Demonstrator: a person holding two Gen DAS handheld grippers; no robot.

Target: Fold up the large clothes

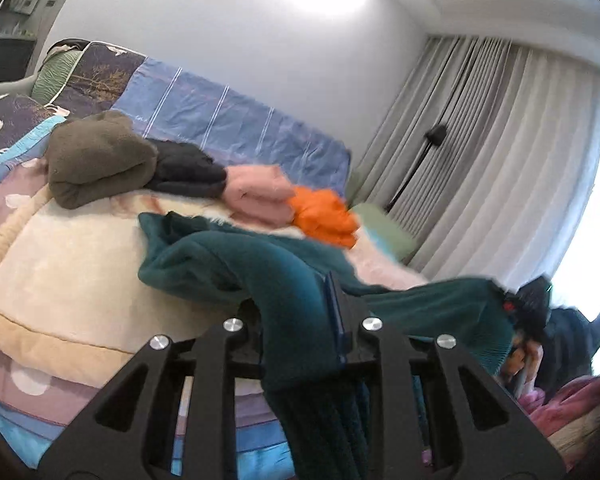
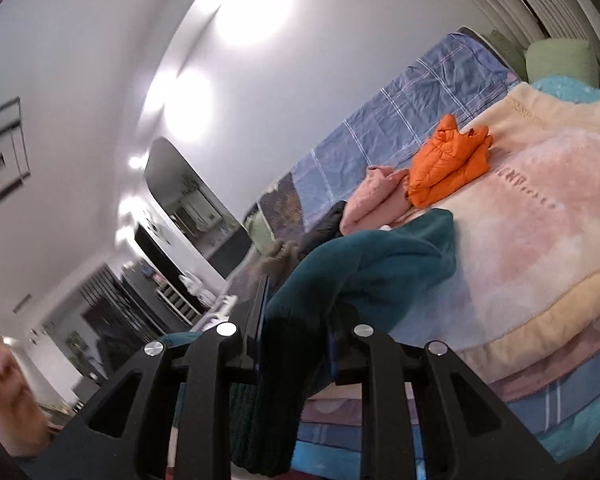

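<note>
The teal sweater (image 1: 228,264) is partly lifted off the cream blanket (image 1: 60,280) that covers the bed, with its far part resting on the blanket and its near edge raised in the air. The left gripper (image 1: 300,312) pinches a thick fold of that edge between its pads, and the right gripper (image 2: 296,320) clamps another stretch of the same dark ribbed hem, so the cloth hangs between the two. In the left view the right gripper shows as a blurred dark shape at the far end of the stretched hem. The step in hand looks like the start of a fold: the garment is gripped at two points and raised so it can be spread or doubled over. Next, both hands likely need to keep the hem taut and level, carry it across the body of the sweater, and lay it down flat before letting go. Beyond the sweater, finished folds sit in a row: an olive bundle (image 1: 96,160), a black one (image 1: 188,172), a pink one (image 1: 256,196) and an orange jacket (image 1: 324,216). A blue striped sheet (image 1: 228,120) lines the wall behind them.
</note>
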